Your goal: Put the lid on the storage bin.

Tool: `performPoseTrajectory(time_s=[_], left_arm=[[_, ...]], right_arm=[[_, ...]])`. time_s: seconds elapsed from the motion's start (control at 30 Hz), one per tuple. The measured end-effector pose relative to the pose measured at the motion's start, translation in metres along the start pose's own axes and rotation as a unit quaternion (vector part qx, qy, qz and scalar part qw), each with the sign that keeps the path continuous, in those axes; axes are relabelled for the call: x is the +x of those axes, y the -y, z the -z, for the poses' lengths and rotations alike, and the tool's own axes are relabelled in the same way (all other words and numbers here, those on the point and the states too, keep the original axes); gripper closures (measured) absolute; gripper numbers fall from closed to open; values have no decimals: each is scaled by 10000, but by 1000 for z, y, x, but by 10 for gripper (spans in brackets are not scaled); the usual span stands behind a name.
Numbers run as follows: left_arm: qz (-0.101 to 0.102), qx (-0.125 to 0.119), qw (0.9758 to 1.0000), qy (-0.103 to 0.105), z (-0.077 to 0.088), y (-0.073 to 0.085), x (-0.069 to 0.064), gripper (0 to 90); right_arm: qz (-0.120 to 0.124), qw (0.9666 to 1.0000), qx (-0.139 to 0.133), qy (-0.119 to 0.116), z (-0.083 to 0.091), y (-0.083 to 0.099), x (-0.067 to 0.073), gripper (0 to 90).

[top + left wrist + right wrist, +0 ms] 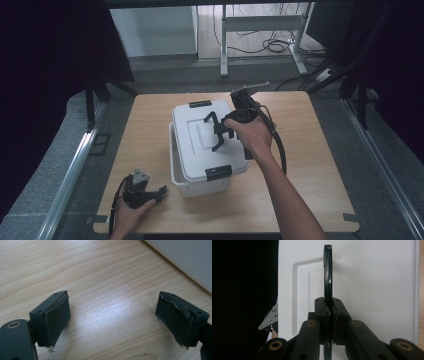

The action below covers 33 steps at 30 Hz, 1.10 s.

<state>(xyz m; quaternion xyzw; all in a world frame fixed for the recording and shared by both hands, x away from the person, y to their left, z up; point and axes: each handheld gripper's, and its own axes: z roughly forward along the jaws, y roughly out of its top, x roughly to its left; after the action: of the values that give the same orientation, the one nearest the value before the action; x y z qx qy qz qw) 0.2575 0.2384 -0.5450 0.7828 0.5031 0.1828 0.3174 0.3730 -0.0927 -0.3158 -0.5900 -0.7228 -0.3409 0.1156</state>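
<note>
On the left, our left gripper rests on the wooden table, jaws wide apart. In the middle sits the white box. Our right gripper pinches its black handle tight.

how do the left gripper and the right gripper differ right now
The left gripper has its jaws spread wide with bare table between them; the right gripper is shut on the lid's black handle. The left sits low near the table's near edge; the right is over the white box. Both are black and hand-held.
</note>
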Motion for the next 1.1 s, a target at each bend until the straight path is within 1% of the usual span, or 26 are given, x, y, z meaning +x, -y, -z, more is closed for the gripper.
performPoseTrajectory(time_s=[0.07,0.6,1.0,1.1], left_arm=[[0,0,10000,1,0,0,0,122],[-4,1,10000,2,0,0,0,122],[-6,4,10000,0,0,0,0,122],[-5,4,10000,0,0,0,0,122]], right_arm=[[22,10000,26,13,-2,0,2,849],[-124,9997,127,158,-20,0,14,849],[-241,9990,219,309,-33,-4,19,849],[-256,9989,222,313,-35,-4,20,849]])
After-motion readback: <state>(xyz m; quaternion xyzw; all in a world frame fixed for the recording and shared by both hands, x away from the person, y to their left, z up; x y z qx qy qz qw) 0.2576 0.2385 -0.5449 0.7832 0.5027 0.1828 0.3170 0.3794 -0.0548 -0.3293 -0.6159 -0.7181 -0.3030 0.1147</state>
